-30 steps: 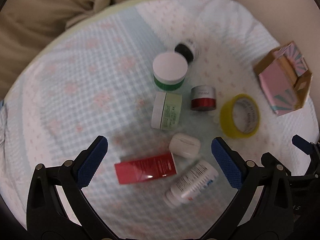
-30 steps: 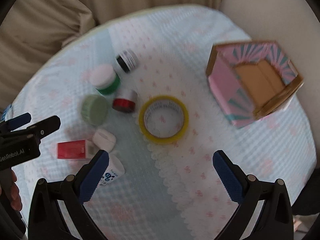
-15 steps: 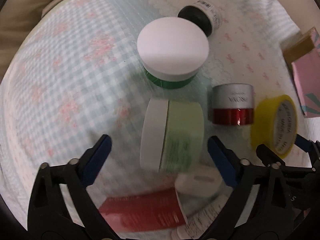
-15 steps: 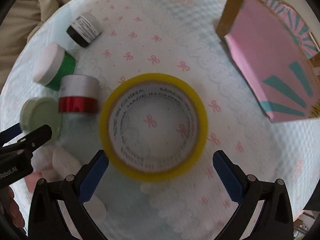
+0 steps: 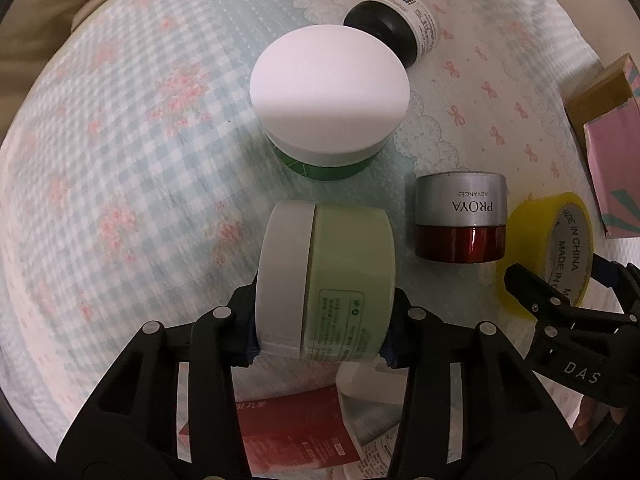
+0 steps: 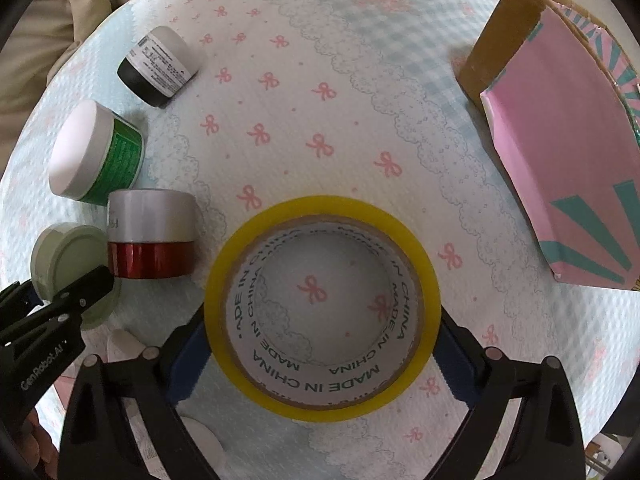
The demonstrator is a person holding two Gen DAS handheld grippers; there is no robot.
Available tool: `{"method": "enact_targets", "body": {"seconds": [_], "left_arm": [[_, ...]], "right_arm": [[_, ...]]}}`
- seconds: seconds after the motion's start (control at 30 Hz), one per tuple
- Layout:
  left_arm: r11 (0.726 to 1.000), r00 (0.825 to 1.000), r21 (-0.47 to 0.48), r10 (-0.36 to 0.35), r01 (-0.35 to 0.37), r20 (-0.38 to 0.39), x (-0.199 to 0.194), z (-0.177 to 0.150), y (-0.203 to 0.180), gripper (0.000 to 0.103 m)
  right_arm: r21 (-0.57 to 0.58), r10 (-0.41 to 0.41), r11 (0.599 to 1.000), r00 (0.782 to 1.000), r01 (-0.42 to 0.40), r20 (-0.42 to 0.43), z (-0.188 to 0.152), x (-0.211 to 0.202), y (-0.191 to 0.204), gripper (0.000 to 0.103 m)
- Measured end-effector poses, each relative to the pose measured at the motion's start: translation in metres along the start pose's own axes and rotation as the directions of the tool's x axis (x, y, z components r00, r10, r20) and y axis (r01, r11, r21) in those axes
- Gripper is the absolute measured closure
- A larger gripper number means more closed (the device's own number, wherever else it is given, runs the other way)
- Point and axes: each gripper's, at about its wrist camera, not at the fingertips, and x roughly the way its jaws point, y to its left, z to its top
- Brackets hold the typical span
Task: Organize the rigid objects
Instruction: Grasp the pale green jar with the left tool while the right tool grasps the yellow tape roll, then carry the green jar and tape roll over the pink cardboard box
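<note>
A pale green jar [image 5: 344, 264] with a white lid lies on its side on the bedspread. My left gripper [image 5: 320, 346] points straight down and is shut on it, one pad on the lid and one on the base. The same jar [image 6: 60, 256] shows at the left edge of the right wrist view. A yellow tape roll [image 6: 320, 216] lies flat between the fingers of my right gripper [image 6: 322, 360]. Its jaws are closing, and the blue pads sit against the roll's two sides. In the left wrist view the tape roll [image 5: 544, 252] is at the right.
Standing close by are a white-lidded green jar [image 5: 328, 92], a black-and-white jar [image 5: 394, 24] and a silver-and-red jar [image 5: 460, 216]. A red box [image 5: 288, 432] and a white case [image 5: 372, 384] lie under the left gripper. A pink cardboard box [image 6: 560, 160] sits at the right.
Both grippers have come down toward the bedspread. The left jaws went from wide open to shut on the pale green jar. The right jaws have narrowed onto the tape roll.
</note>
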Motion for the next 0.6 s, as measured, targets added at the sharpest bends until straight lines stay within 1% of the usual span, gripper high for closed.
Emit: {"method": "enact_targets", "body": {"seconds": [0.2,0.27,0.33,0.37,0.47,0.6], "left_arm": [[1.000,1.000,0.002,-0.004,0.004,0.010,-0.014,-0.003,0.000,0.063],[1.000,1.000,0.007,-0.001,0.001,0.021,-0.017,-0.006,0.001,0.063],[1.000,1.000,0.002,-0.006,0.006,0.031,-0.024,-0.009,0.002,0.064],[1.000,0.999,-0.003,-0.011,0.011,0.035,-0.027,-0.009,0.004,0.064],[1.000,0.998,-0.013,-0.019,0.019,0.055,-0.041,-0.011,0.004,0.064],[1.000,0.996,-0.014,-0.022,0.023,0.091,-0.067,-0.018,0.001,0.064]], "right_arm": [[-0.019,0.007,1.000,1.000,-0.007,-0.002,-0.002,-0.004,-0.008,0.007],[-0.027,0.010,1.000,1.000,-0.010,0.004,-0.002,-0.006,-0.009,0.007],[-0.035,0.009,0.999,1.000,-0.008,0.017,-0.007,-0.005,0.005,0.007],[-0.039,0.011,0.999,1.000,-0.010,0.027,-0.001,0.002,-0.002,0.007],[-0.051,0.019,0.999,0.998,-0.016,0.054,-0.005,-0.012,0.000,0.007],[-0.063,0.040,0.997,0.995,-0.034,0.094,-0.015,-0.044,0.006,0.007]]}}
